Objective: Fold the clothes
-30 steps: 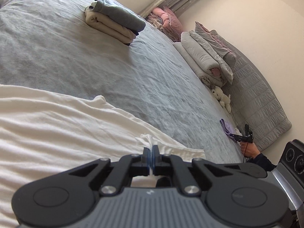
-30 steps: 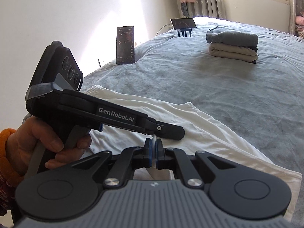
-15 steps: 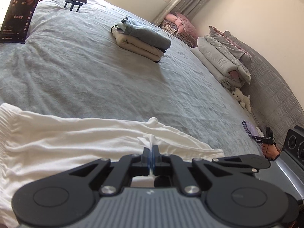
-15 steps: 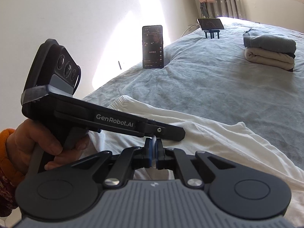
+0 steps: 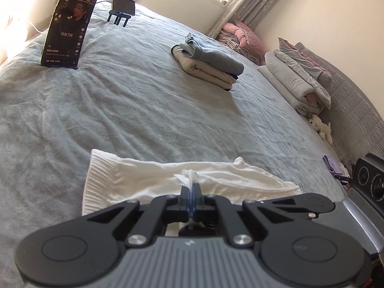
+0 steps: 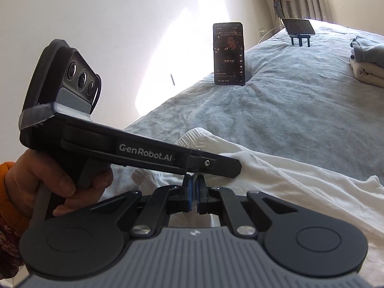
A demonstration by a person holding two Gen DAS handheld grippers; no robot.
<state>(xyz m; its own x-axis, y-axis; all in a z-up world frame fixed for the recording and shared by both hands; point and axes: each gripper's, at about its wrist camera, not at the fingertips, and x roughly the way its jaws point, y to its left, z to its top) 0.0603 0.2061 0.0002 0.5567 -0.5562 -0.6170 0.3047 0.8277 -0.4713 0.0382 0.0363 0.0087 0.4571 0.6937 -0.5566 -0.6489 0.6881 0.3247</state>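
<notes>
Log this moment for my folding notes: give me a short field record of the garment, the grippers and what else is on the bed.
garment: white garment, partly folded on the grey bed
left gripper: shut on the white garment
right gripper: shut on the white garment
finished pile: folded clothes, grey on cream
also on bed: upright phone, lit

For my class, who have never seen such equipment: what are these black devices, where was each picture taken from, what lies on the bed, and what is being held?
No robot here: a person holds a hand-operated two-finger clamp in each hand, each carrying a camera that looks along its fingers. In the left view, the left gripper is shut on a white garment spread on the grey bed. In the right view, the right gripper pinches the same cloth, with the left device and the hand holding it alongside. Farther off lie folded clothes and a propped-up phone.
</notes>
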